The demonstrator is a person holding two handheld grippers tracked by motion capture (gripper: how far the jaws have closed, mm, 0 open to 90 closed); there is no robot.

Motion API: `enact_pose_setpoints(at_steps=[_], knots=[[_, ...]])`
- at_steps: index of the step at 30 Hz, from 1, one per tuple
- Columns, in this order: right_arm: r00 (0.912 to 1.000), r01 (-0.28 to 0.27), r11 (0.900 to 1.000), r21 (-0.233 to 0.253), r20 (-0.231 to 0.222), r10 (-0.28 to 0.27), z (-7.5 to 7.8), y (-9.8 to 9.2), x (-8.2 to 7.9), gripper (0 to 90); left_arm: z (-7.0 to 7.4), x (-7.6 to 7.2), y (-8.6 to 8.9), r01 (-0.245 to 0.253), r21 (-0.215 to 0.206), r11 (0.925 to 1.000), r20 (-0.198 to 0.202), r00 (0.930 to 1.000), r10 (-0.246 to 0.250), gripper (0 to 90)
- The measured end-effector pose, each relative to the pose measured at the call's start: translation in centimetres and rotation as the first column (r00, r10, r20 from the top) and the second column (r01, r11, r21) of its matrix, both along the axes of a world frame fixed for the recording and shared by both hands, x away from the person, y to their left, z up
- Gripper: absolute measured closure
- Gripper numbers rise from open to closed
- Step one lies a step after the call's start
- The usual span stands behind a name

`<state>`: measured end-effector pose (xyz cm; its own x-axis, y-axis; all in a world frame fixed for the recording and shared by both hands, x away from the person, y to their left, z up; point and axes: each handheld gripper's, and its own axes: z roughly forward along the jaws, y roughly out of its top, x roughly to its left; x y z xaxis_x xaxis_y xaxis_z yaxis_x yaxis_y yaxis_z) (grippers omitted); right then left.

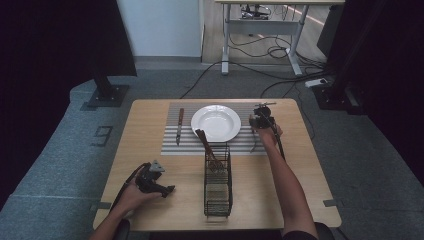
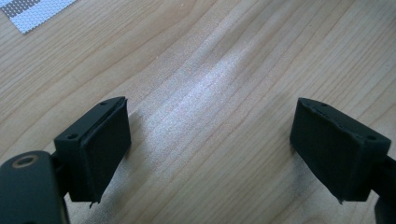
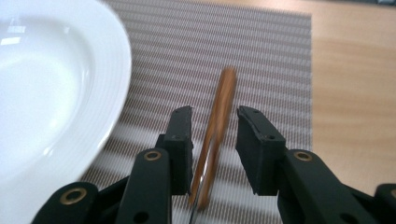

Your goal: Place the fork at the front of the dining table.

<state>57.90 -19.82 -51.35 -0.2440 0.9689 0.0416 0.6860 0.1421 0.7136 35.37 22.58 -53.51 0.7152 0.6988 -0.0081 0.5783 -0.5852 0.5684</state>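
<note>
Wire caddy [image 1: 218, 197] sat near the front of the table [image 1: 150, 125], holding a wooden-handled fork [image 1: 207, 150] that leaned out toward the white plate [image 1: 216, 123] on the striped placemat [image 1: 172, 145]. Plate itself had nothing in it. Right gripper [image 3: 215, 128] hovered over the mat just beside the plate, jaws spread a bit with a wooden-handled utensil [image 3: 219, 116] lying between them, not pinched. Left gripper [image 2: 210, 140] rested wide open over bare wood. A knife [image 1: 179, 125] lay left of the plate.

Left gripper [image 1: 167, 189] is held low near the surface's front-left, jaws spread wide. Right gripper [image 1: 260, 117] is held far forward on an outstretched right forearm [image 1: 287, 180], jaws parted narrowly, nothing clamped.
</note>
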Motion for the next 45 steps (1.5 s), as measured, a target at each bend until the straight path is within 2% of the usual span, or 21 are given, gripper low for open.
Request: enact_pose_setpoints(at_steps=[4, 5, 8, 14, 17, 25, 26, 30, 33, 38, 42, 45], knots=[[0.9997, -0.024, 1.000, 0.004, -0.009, 0.024, -0.3, 0.1, -0.9, 69.3, 0.0, 0.0, 0.0, 0.002, 0.003, 1.0000, -0.002, 1.0000, -0.002, 12.3], [0.9993, -0.029, 1.000, 0.001, -0.024, 0.029, -0.5, 0.2, -1.1, 69.6, 0.0, 0.0, 0.0, 0.002, 0.003, 1.0000, -0.002, 1.0000, -0.002, 12.3], [0.9985, -0.032, 0.999, -0.011, -0.044, 0.032, -0.8, 0.4, -1.1, 71.4, 0.0, 0.0, 0.0, 0.003, 0.003, 1.0000, -0.002, 1.0000, -0.003, 12.3], [0.9983, -0.030, 0.999, -0.041, -0.050, 0.028, -1.3, 0.6, -1.0, 74.2, 0.0, 0.0, 0.0, 0.004, 0.003, 1.0000, -0.002, 1.0000, -0.004, 12.3], [0.9980, -0.026, 0.999, -0.039, -0.058, 0.023, -1.5, 0.4, -1.0, 76.2, 0.0, 0.0, 0.0, 0.004, 0.002, 1.0000, -0.002, 1.0000, -0.004, 12.3], [0.9992, -0.014, 1.000, 0.027, -0.036, 0.015, -1.8, -0.6, -1.4, 76.7, 0.0, 0.0, 0.0, 0.003, 0.003, 1.0000, -0.002, 1.0000, -0.003, 12.3], [0.9994, -0.012, 1.000, 0.024, -0.033, 0.013, -1.8, -0.9, -1.4, 76.4, 0.0, 0.0, 0.0, 0.003, 0.003, 1.0000, -0.002, 1.0000, -0.003, 12.3], [0.9993, 0.005, 1.000, 0.030, -0.037, -0.004, -1.7, -1.7, -1.5, 75.7, 0.0, 0.0, 0.0, 0.003, 0.003, 1.0000, -0.002, 1.0000, -0.003, 12.2], [0.9988, 0.010, 0.998, 0.059, -0.049, -0.008, -1.8, -2.3, -1.4, 75.2, 0.0, 0.0, 0.0, 0.003, 0.003, 1.0000, -0.002, 1.0000, -0.003, 12.2], [0.9991, -0.001, 0.999, 0.045, -0.043, 0.003, -1.6, -2.0, -1.6, 70.0, 0.0, 0.0, 0.0, 0.003, 0.003, 1.0000, -0.002, 1.0000, -0.003, 12.2], [0.9987, 0.000, 1.000, -0.013, -0.051, 0.000, -1.5, -1.6, -1.8, 69.2, 0.0, 0.0, 0.0, 0.003, 0.003, 1.0000, -0.002, 1.0000, -0.003, 12.2], [0.9977, -0.004, 1.000, -0.029, -0.067, 0.002, -1.7, -1.5, -1.9, 69.7, 0.0, 0.0, 0.0, 0.003, 0.003, 1.0000, -0.002, 1.0000, -0.003, 12.2]])
